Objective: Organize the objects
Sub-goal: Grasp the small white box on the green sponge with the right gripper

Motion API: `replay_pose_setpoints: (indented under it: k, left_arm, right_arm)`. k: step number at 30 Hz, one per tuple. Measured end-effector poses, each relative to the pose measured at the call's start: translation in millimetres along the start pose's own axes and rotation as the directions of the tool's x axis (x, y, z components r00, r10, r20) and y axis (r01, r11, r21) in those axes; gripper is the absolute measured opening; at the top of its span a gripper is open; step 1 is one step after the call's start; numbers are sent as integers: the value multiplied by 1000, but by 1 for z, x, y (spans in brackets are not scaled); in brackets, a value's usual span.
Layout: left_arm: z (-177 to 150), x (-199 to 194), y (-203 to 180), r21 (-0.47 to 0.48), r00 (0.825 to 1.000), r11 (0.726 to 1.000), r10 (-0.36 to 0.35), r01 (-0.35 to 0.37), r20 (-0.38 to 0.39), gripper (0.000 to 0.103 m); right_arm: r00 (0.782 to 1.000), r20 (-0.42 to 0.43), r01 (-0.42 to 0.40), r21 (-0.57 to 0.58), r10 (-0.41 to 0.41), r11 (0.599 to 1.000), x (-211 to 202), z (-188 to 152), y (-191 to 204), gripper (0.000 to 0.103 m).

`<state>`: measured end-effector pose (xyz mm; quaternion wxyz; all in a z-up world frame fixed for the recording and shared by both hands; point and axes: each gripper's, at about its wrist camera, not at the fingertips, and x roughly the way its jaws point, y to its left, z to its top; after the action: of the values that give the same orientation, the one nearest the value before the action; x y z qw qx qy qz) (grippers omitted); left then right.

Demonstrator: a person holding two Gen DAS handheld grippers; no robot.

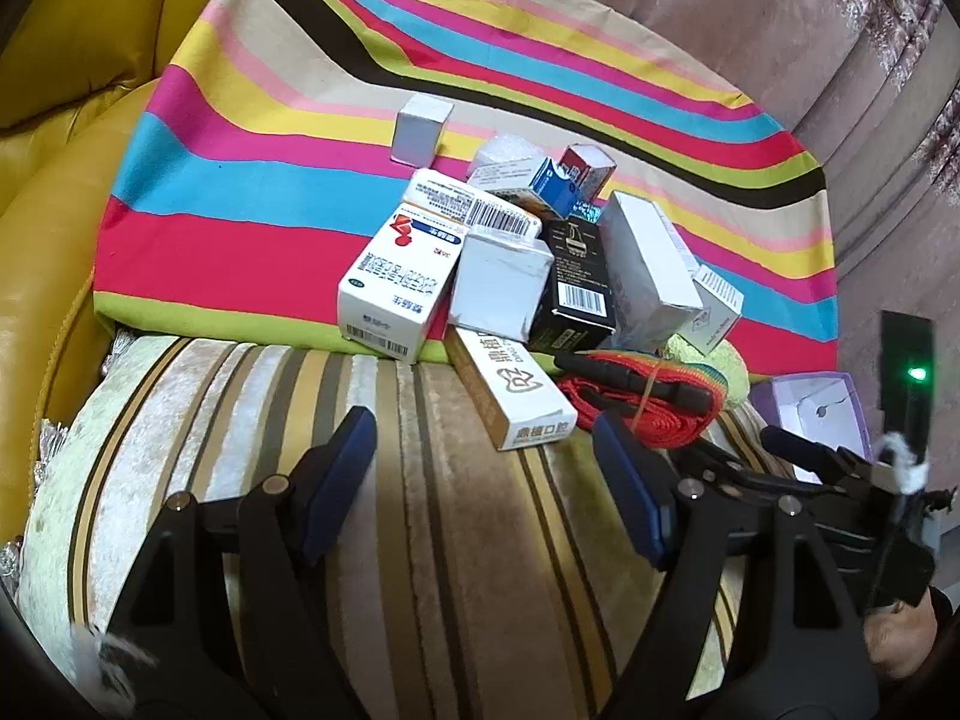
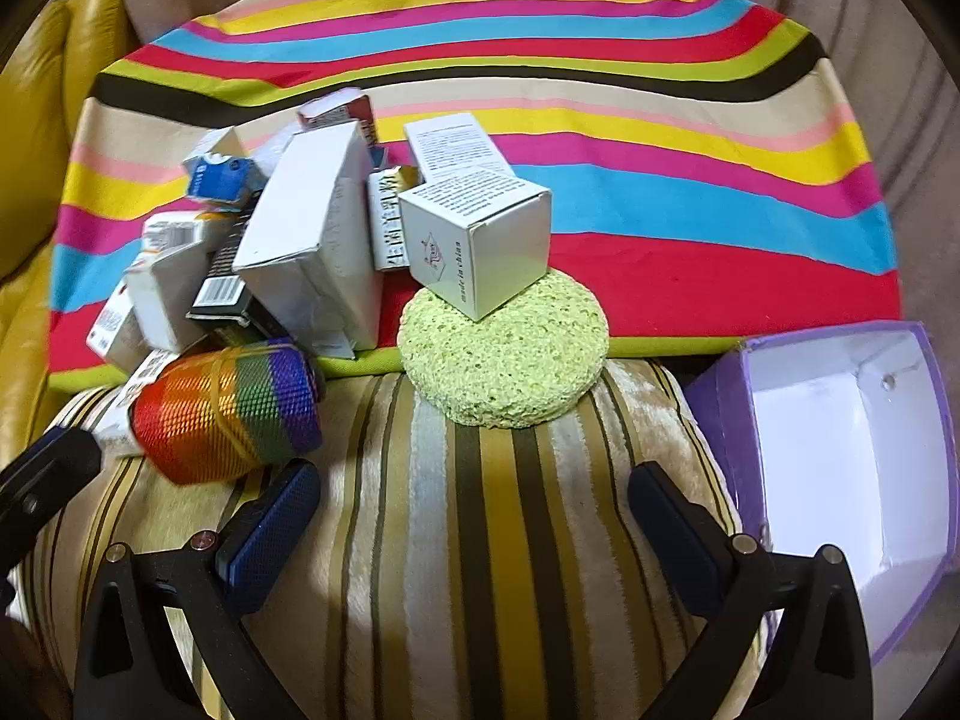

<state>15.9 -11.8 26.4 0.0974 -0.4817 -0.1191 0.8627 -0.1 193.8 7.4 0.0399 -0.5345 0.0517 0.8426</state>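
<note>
A heap of small cardboard boxes (image 1: 510,252) lies on a bright striped cloth (image 1: 270,192); it also shows in the right wrist view (image 2: 300,252). A white cube box (image 2: 480,240) rests tilted on a round green sponge (image 2: 504,354). A rolled rainbow strap (image 2: 222,408) lies at the heap's near edge. An empty purple box (image 2: 840,450) with a white inside stands at the right. My left gripper (image 1: 486,492) is open and empty over the striped cushion, just short of a long white box (image 1: 510,396). My right gripper (image 2: 474,522) is open and empty, short of the sponge.
A lone white box (image 1: 420,129) stands farther back on the cloth. A velvet striped cushion (image 2: 480,540) lies under both grippers. A yellow leather sofa arm (image 1: 72,120) rises at the left. A pinkish sofa back (image 1: 720,18) is behind. The other gripper (image 1: 840,480) shows at the right.
</note>
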Motion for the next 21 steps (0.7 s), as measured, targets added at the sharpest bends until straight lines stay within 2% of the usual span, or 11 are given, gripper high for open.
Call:
replay_pose_setpoints:
  k: [6,11,13,16,18,21]
  left_arm:
    - [5,11,-9,17,999,1000,13,-13,-38,78]
    - [10,22,-15,49,996,997,61,-58,-63,75]
    - [10,24,-16,53,995,996,79,-75,-66,69]
    - [12,28,-15,54,994,995,88,-84,-70,59]
    - [13,29,-15,51,993,995,89,-86,-72,44]
    - [13,28,-12,40,994,996,84,-81,-70,38]
  right_arm:
    - [992,-3,-129,-37,129,991,-6,0,-13,103]
    - [983,26,-181,-15,181,983,-15,-2,-22,103]
    - [981,32,-192,-27,193,981,-14,-2,-20,103]
    - [985,36,-168,-27,169,985,-14,2,-19,103]
    - [986,54,-155,-35,156,987,-15,7,-18,103]
    - [988,93,-121,-69,127,990,-13,17,-13,103]
